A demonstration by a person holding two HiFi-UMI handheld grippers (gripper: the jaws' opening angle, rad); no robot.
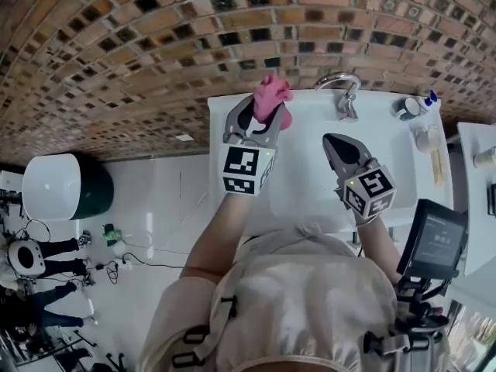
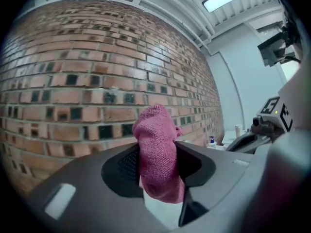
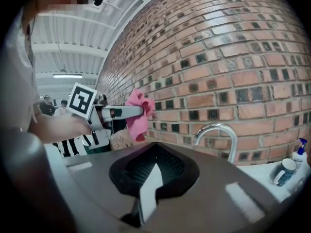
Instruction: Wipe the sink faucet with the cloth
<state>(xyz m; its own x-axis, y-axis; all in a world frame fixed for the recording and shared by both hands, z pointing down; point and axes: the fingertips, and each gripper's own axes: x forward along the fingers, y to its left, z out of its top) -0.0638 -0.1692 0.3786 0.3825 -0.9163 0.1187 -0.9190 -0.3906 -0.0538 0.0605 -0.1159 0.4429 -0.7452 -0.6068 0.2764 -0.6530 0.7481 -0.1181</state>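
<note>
My left gripper [image 1: 263, 118] is shut on a bunched pink cloth [image 1: 272, 99] and holds it in the air over the left part of the white sink [image 1: 306, 180], left of the chrome faucet [image 1: 342, 91]. In the left gripper view the cloth [image 2: 153, 130] stands up between the jaws of that gripper [image 2: 156, 154], in front of the brick wall. My right gripper [image 1: 335, 142] hovers over the sink below the faucet, shut and holding nothing. The right gripper view looks past its jaws [image 3: 154, 152] at the faucet [image 3: 217, 132] and the cloth [image 3: 137, 123].
A mug [image 1: 407, 108] and a blue-capped bottle [image 1: 428, 99] stand on the counter right of the faucet. The brick wall [image 1: 155, 45] runs behind the sink. A white tub [image 1: 54, 184] sits on the floor at left. A dark device [image 1: 435, 239] is at my right.
</note>
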